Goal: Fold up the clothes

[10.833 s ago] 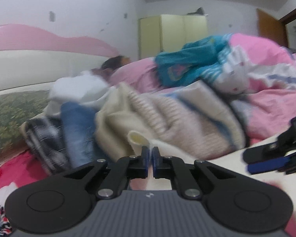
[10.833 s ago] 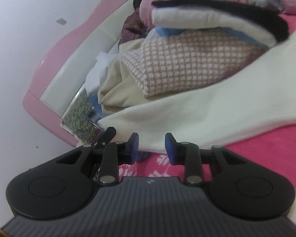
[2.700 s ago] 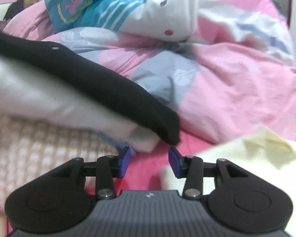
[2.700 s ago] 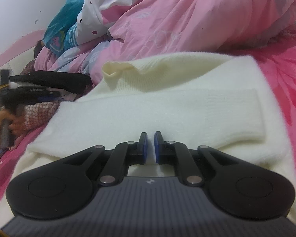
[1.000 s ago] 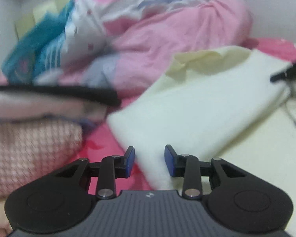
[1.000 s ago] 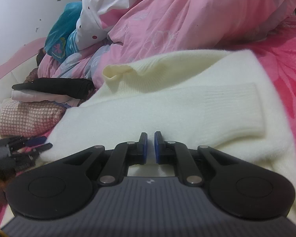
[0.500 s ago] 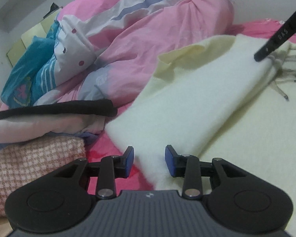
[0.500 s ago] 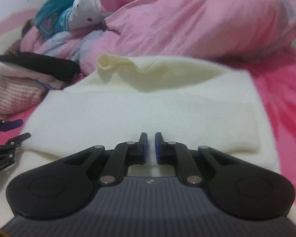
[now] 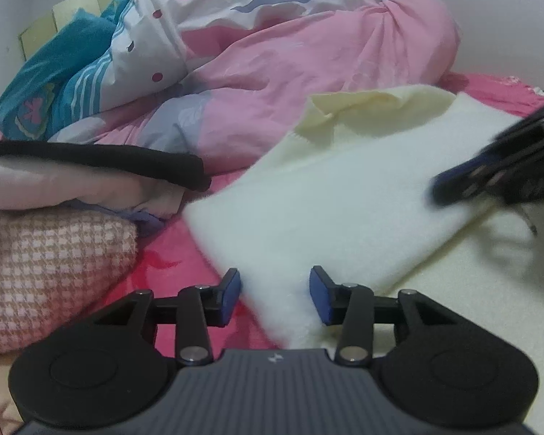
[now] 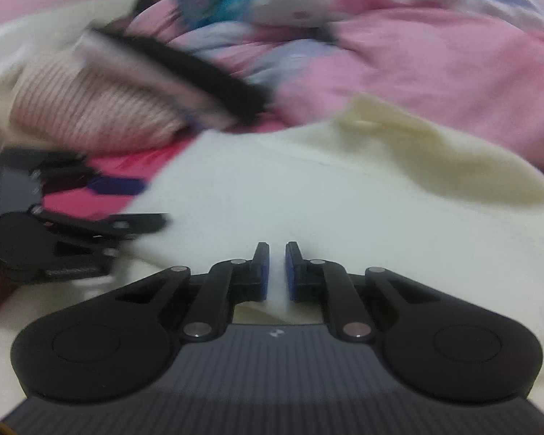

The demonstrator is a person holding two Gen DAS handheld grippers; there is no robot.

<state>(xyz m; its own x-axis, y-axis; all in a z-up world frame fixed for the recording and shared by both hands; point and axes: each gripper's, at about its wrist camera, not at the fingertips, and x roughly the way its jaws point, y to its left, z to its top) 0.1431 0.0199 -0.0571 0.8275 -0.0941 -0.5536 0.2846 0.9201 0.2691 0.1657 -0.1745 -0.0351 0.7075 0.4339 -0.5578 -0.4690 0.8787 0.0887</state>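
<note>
A cream sweater lies on the pink bed sheet, one part folded over the body. My left gripper is open and its jaws are opening; the near corner of the fold lies between the fingers without being pressed. My right gripper is closing, its pads nipping a thin ridge of the cream sweater. From the left wrist view the right gripper shows as a blur over the sweater's right side. The right wrist view has the left gripper at the sweater's left edge.
A stack of folded clothes stands at the left: a pink checked knit under a pale garment with a black edge. Behind the sweater a bulky pink duvet and a teal cloth fill the bed.
The right gripper has swung left and rolled, dragging its pinch of sweater toward the left gripper. The left gripper's jaws have widened and it has stayed in place.
</note>
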